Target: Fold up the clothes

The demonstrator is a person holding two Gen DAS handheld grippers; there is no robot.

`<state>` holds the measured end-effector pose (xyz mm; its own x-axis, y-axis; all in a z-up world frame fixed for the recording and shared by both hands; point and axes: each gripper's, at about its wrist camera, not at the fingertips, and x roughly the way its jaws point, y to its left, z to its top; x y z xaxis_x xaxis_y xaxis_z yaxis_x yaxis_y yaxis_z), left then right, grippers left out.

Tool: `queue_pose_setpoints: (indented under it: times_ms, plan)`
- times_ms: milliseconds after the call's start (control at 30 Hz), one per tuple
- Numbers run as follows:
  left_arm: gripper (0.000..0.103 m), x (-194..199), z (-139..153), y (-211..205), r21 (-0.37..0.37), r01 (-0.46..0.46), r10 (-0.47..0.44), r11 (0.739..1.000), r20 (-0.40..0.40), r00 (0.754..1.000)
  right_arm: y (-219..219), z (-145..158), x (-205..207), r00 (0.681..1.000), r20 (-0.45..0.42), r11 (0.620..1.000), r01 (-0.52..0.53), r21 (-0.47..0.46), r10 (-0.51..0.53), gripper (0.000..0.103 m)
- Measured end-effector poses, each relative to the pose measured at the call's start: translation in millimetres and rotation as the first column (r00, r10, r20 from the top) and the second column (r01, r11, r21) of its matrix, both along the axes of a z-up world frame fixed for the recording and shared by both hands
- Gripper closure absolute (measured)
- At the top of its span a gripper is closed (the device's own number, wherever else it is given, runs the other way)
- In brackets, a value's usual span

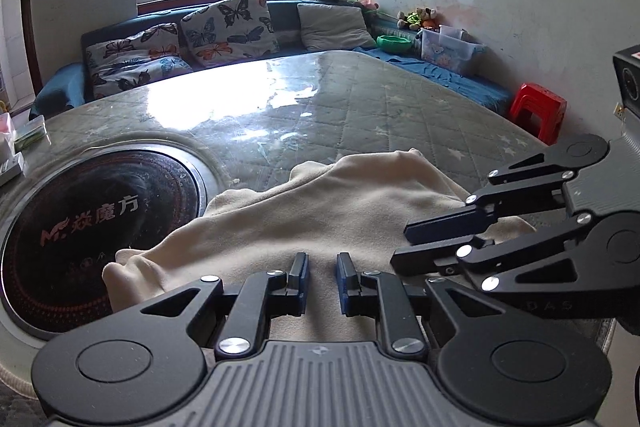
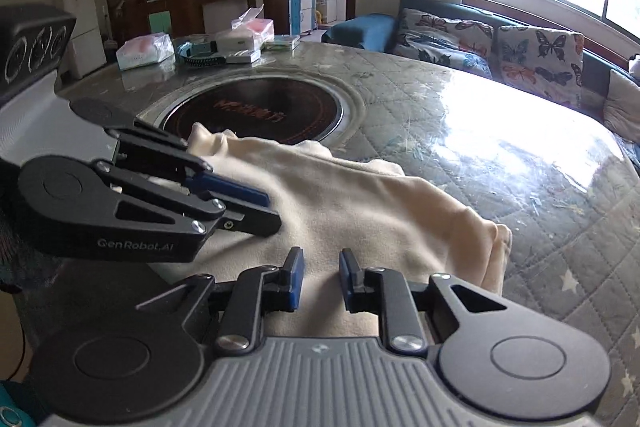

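A cream garment (image 1: 304, 211) lies crumpled on the round table, its left end over the black hotplate rim; it also shows in the right wrist view (image 2: 360, 203). My left gripper (image 1: 322, 277) hovers over the garment's near part, jaws open with a gap and nothing between them. My right gripper (image 2: 321, 277) is also open and empty over the near edge of the cloth. Each gripper shows in the other's view: the right one (image 1: 404, 243) at the right, the left one (image 2: 272, 209) at the left, both just above the cloth.
The table (image 1: 360, 107) has a quilted cover under glossy plastic. A black round hotplate (image 1: 100, 227) is set in its middle. Boxes and tissue packs (image 2: 208, 47) stand at the far side. A sofa with butterfly cushions (image 1: 224, 23) and a red stool (image 1: 538, 111) are beyond.
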<state>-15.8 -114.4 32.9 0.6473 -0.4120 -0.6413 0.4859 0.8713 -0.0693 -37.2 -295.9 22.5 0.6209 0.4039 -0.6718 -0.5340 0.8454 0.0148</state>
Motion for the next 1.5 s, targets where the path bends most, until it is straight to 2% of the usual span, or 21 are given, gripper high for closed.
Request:
queue_pose_setpoints:
  times_ms: [300,533,667,867,967,1167,1300,1400,1500]
  plan:
    - [0.085,-34.8,6.3,25.2,-0.016,-0.031,0.031,0.999,0.017,0.999,-20.0,12.9,-32.3,0.999,0.038,1.0,0.025,-0.011,-0.024,0.084]
    - [0.085,-49.2,-3.3,36.7,-0.01,-0.046,0.046,0.999,0.008,0.999,-39.4,-6.3,-40.2,0.995,-0.03,0.996,0.092,0.013,-0.091,0.084]
    - [0.085,-50.7,4.4,42.4,-0.031,-0.059,0.059,0.998,0.023,0.998,-42.1,0.1,-41.9,0.996,-0.022,0.996,0.087,0.013,-0.087,0.084]
    - [0.085,-45.8,0.8,56.0,-0.019,-0.108,0.108,0.994,0.005,0.994,-51.8,2.1,-35.0,0.991,-0.015,0.991,0.132,0.028,-0.131,0.084]
    - [0.082,-44.1,-3.1,64.1,-0.038,-0.113,0.112,0.993,-0.023,0.993,-55.1,-5.5,-31.7,0.99,-0.038,0.99,0.136,0.029,-0.135,0.084]
    - [0.082,-34.3,4.2,72.1,-0.066,-0.137,0.136,0.988,-0.019,0.991,-52.6,5.8,-30.5,0.992,-0.01,0.992,0.122,0.033,-0.122,0.083]
    - [0.082,-21.5,2.8,79.4,-0.072,-0.179,0.178,0.981,-0.026,0.984,-48.9,4.1,-18.6,0.991,-0.01,0.99,0.131,0.048,-0.131,0.082]
    - [0.083,-11.4,-4.5,89.5,-0.068,-0.227,0.223,0.972,-0.063,0.973,-48.1,-1.8,-12.4,0.99,-0.029,0.989,0.138,0.045,-0.137,0.082]
    - [0.083,-7.7,-2.5,97.1,-0.102,-0.241,0.234,0.965,-0.082,0.969,-49.7,-2.8,-11.0,0.99,-0.036,0.99,0.137,0.044,-0.136,0.082]
